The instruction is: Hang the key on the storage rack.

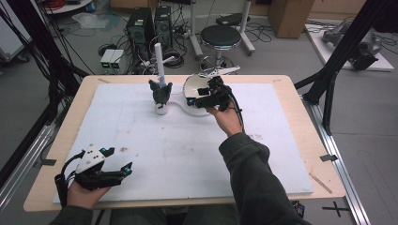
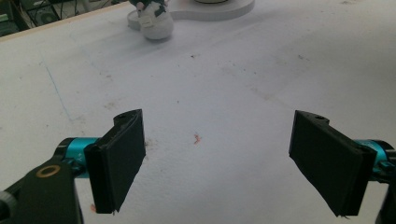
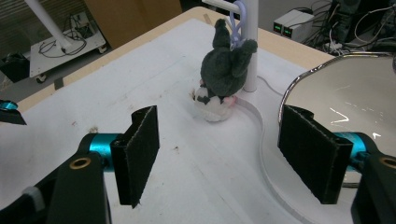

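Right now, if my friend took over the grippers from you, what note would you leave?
Left gripper: open, holding nothing, resting near the front left of the white mat.
Right gripper: open, holding nothing, at the far side of the mat, close to the plush toy.
The grey plush toy hangs by a loop from the white pole of the stand, next to the round mirror.
Done: the right gripper has reached near the toy, fingers spread wide.
Left: probably grasp the toy; nothing is gripped yet.
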Motion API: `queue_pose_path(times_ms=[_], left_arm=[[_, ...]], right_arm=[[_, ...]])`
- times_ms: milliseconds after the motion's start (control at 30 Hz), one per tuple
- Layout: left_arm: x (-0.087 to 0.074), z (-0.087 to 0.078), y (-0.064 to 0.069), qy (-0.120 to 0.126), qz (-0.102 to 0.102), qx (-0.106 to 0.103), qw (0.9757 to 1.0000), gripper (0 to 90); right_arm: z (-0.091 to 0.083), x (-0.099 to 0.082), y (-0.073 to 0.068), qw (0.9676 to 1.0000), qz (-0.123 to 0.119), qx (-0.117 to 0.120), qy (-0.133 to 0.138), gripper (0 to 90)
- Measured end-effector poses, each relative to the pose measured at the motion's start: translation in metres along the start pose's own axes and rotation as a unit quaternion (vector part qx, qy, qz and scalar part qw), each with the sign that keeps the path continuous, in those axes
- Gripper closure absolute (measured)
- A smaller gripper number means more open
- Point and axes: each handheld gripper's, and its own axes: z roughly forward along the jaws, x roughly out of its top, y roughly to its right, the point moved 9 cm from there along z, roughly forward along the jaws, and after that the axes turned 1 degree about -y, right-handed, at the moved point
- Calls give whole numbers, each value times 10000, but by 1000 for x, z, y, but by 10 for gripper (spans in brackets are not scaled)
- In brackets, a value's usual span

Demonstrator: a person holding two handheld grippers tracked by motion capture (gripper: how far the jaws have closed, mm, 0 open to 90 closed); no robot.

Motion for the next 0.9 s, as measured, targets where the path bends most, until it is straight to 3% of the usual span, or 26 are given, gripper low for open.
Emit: queue_pose_path(times_ms=[900], left_arm=[[0, 1, 0, -5, -21, -14, 10000, 189]], right_arm=[[-14, -16, -5, 9999, 28, 71, 93, 243]])
